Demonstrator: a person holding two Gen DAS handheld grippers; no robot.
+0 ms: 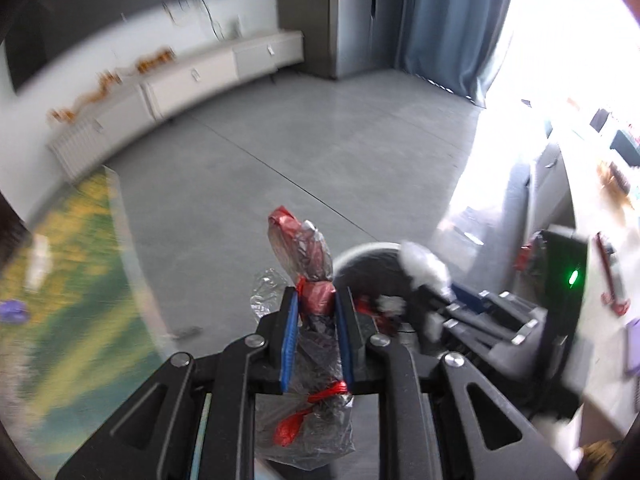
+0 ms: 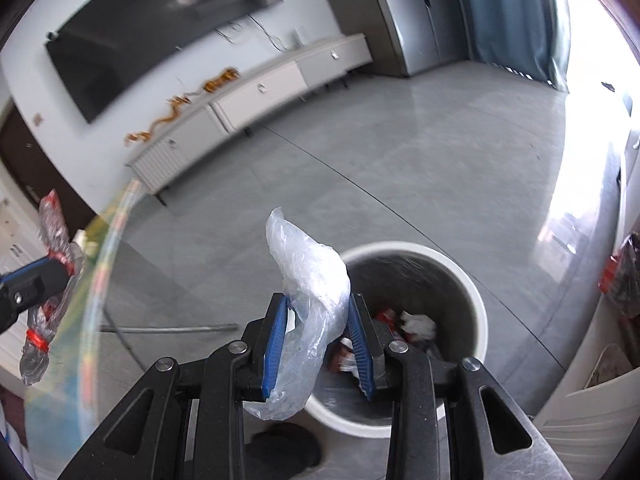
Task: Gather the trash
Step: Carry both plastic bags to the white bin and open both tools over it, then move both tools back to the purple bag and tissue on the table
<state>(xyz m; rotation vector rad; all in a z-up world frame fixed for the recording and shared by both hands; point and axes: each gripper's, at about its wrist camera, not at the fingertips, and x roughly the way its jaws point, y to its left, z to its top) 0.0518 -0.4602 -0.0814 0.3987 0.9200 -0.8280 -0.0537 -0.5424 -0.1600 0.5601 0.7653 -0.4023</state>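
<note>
My left gripper point(image 1: 317, 300) is shut on a crumpled red and clear plastic wrapper point(image 1: 310, 256), held over the floor just left of the white trash bin point(image 1: 352, 258). My right gripper point(image 2: 318, 306) is shut on a crumpled clear plastic bag point(image 2: 310, 280), held above the near left rim of the trash bin point(image 2: 476, 300). The bin holds red and white scraps point(image 2: 404, 326). The right gripper with the bag shows in the left wrist view point(image 1: 424, 276). The left gripper and its wrapper show at the left edge of the right wrist view point(image 2: 48, 264).
A glass table with a green and yellow pattern point(image 1: 76, 264) lies to the left, its curved edge point(image 2: 100, 264) close to the bin. A white low cabinet point(image 2: 256, 92) lines the far wall. A counter with objects point(image 1: 612, 280) stands on the right. Grey floor point(image 1: 304, 152) lies ahead.
</note>
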